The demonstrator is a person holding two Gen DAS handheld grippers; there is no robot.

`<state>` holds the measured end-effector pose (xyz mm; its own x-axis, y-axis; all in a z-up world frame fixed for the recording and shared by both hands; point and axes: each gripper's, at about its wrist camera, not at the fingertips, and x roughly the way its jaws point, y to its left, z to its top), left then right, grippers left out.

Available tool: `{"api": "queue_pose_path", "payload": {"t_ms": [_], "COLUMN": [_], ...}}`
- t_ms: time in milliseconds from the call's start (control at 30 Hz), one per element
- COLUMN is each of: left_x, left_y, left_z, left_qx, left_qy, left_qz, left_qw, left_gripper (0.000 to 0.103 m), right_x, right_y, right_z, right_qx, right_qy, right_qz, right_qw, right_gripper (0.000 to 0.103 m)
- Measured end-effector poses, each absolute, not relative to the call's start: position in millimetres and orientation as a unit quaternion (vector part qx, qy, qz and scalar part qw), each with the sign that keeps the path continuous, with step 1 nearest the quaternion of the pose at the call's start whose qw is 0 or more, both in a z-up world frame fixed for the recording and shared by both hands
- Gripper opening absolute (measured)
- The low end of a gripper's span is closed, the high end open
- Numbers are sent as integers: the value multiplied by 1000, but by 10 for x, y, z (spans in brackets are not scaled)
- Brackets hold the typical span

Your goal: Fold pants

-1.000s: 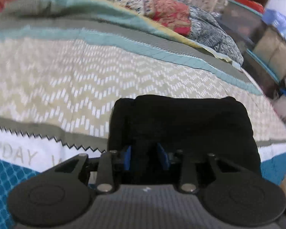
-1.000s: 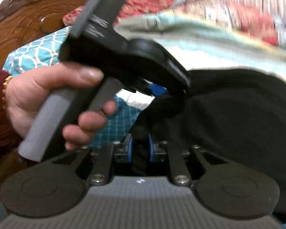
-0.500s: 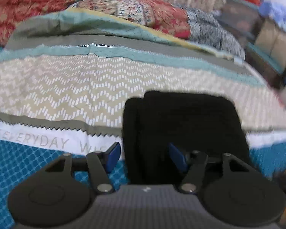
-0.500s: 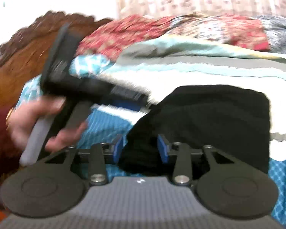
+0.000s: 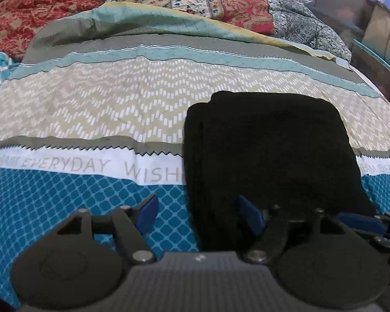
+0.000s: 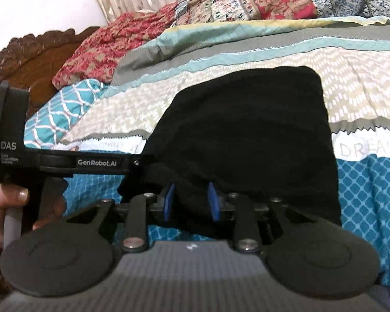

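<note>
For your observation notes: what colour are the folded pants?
Black pants; clearest in the left wrist view.

A home bedroom is showing here: a quilted bedspread in teal, beige and grey bands with printed words (image 5: 117,109) is covering a bed across the middle of both frames. A carved dark wooden headboard (image 6: 39,54) is rising at the upper left of the right wrist view, and rumpled red floral bedding (image 5: 33,13) is lying along the top.

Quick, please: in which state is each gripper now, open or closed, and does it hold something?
Left gripper: open, jaws have just been opening, holding nothing; folded black pants edge lies between the pads.
Right gripper: partly open around the pants' near edge; grip cannot be told.
</note>
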<state>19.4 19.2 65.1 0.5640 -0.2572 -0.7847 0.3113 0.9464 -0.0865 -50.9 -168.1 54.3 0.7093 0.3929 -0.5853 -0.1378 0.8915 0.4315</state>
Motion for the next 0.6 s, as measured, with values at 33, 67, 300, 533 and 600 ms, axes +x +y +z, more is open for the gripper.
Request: {"api": "queue_pose_path", "payload": {"t_ms": [33,67,300,533,600], "left_x": [164,145,-3,-132,-155], "left_y": [204,215,322,375,375], "left_z": [682,707,822,831,833], "left_qx": [30,30,11,5,5], "left_qy": [438,437,437,436,437], "left_qz": [-157,-154,-138,-119,-114], "left_qw": [885,885,889,892,892], "left_gripper": [69,69,74,76,76], "right_x": [-575,-578,-705,-797,-819], "right_y": [-1685,-1717,-1925,-2073,-2118], "right_z": [556,574,647,656,655], "right_qx": [184,187,213,230,236], "right_qy": [349,345,324,312,306], "right_qz": [143,140,111,77,68], "right_qw": [908,909,915,919,920], "right_gripper": [33,34,35,37,37]}}
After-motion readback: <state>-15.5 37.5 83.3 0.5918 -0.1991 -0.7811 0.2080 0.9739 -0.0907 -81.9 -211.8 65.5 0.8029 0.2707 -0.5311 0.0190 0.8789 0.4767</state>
